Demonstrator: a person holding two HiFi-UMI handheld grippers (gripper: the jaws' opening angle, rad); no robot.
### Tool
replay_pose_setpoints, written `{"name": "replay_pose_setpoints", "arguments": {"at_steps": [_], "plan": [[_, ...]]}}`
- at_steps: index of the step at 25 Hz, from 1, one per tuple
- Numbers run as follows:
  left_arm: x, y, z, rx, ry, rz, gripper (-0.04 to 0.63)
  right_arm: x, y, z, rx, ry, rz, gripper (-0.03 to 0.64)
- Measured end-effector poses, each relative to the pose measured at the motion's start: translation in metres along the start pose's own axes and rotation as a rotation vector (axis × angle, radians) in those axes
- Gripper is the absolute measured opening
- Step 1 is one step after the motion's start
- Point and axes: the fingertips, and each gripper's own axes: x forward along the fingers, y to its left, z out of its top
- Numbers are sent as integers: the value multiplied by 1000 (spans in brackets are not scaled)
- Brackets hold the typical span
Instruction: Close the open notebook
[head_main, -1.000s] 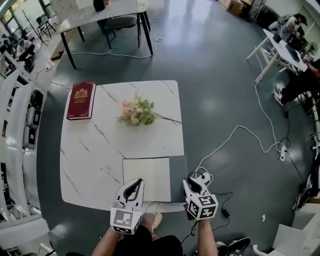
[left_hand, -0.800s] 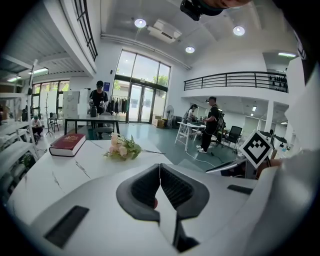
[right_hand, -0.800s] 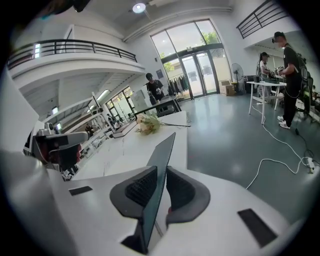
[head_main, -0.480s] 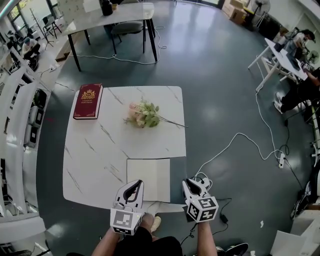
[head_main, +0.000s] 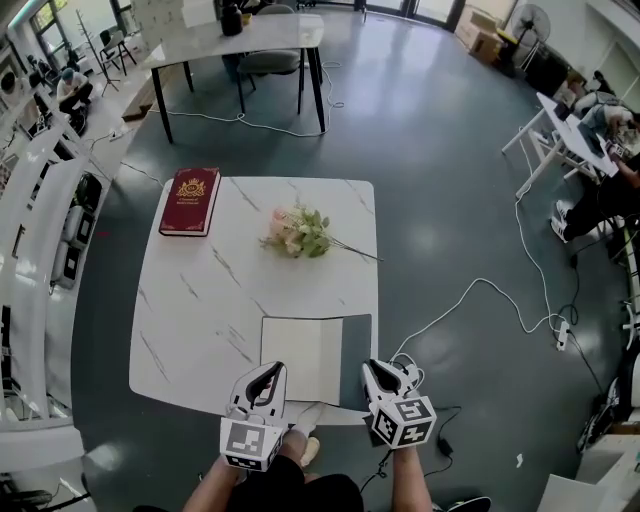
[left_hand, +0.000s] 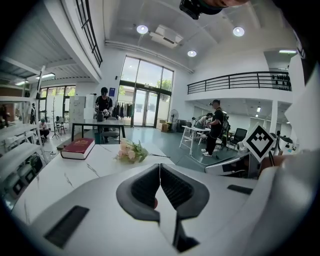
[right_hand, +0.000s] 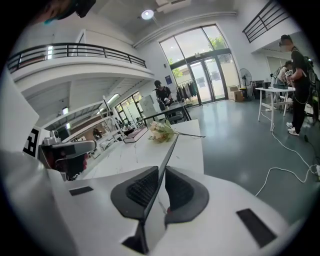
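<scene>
The open notebook (head_main: 300, 358) lies at the near edge of the white marble table (head_main: 200, 310), its pale page to the left and its grey cover (head_main: 356, 345) to the right. My right gripper (head_main: 378, 370) is at the cover's near right corner. In the right gripper view the thin cover (right_hand: 169, 155) stands edge-on between the closing jaws of the right gripper (right_hand: 161, 177), raised off the table. My left gripper (head_main: 265, 372) is at the page's near left corner. In the left gripper view the left gripper (left_hand: 159, 172) is shut, with a white sheet (left_hand: 167, 220) pinched between the pads.
A dark red book (head_main: 190, 202) lies at the table's far left corner, and a bunch of flowers (head_main: 300, 232) sits at the far middle. A white cable (head_main: 480, 290) runs over the floor to the right. A black-legged table (head_main: 240, 40) stands beyond, with people at desks to the right.
Both grippers have risen slightly at the notebook's near edge. The head view has shifted, so the table sits lower and further right in the picture.
</scene>
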Motion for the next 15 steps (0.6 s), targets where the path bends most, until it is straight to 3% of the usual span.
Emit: {"name": "replay_pose_setpoints", "arguments": {"at_steps": [15], "plan": [[-28, 15, 2, -14, -30, 46, 25, 0, 41, 15, -39, -28, 64, 60]]}}
